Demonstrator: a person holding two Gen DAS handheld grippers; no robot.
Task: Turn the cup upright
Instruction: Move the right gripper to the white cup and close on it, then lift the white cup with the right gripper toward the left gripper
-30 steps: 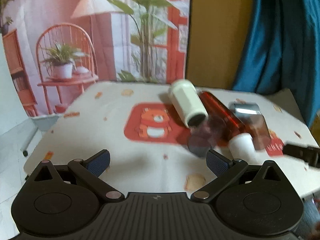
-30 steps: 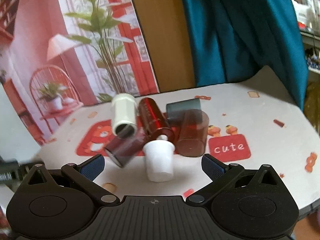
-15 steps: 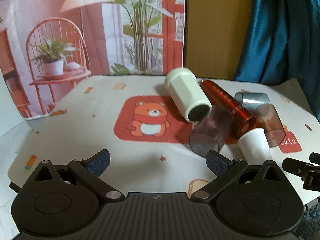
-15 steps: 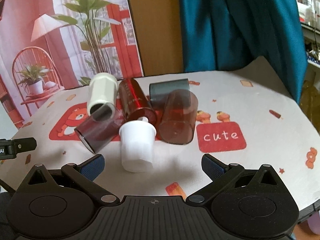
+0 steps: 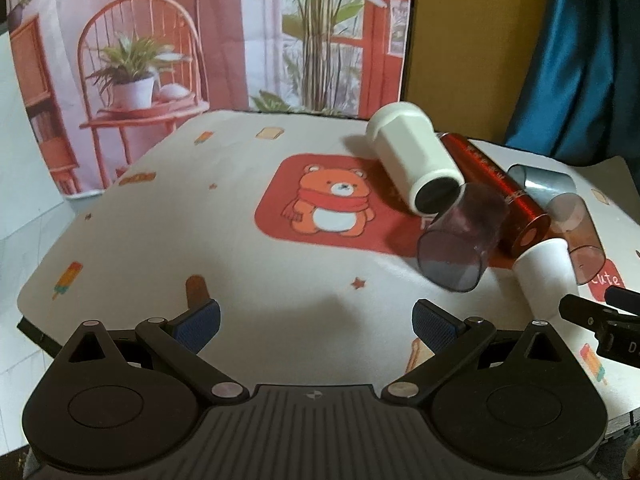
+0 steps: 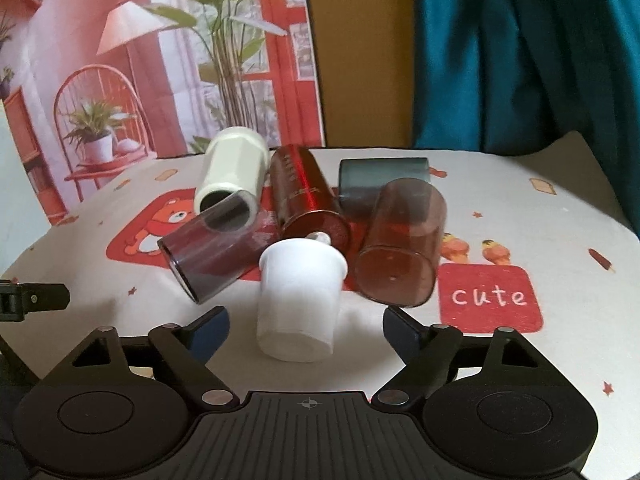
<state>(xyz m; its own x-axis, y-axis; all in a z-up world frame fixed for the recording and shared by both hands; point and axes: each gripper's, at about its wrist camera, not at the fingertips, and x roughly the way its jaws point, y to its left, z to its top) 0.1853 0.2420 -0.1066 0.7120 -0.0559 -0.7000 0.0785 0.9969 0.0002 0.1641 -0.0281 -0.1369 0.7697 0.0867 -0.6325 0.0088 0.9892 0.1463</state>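
White paper cup [image 6: 298, 300] plus five tumblers, all tipped; left gripper [image 5: 316, 322], right gripper [image 6: 306, 330] wide, empty.

White cup [image 6: 298, 300]: matt, looks like smooth plastic. Cream cup [image 6: 234, 168]: matt, faceted plastic. Red cylinder [image 6: 306, 204]: glossy metallic sheen. Brown tumbler [image 6: 402, 244], purple tumbler [image 6: 216, 248], grey tumbler [image 6: 382, 178]: translucent plastic, smooth. Table [image 6: 560, 216] cover: matt printed sheet, slight wrinkles. Right tongs [image 6: 306, 326] and left tongs [image 5: 316, 318]: matt black plastic, blue textured pads [image 5: 434, 322]. Curtain [image 6: 520, 52]: teal cloth.
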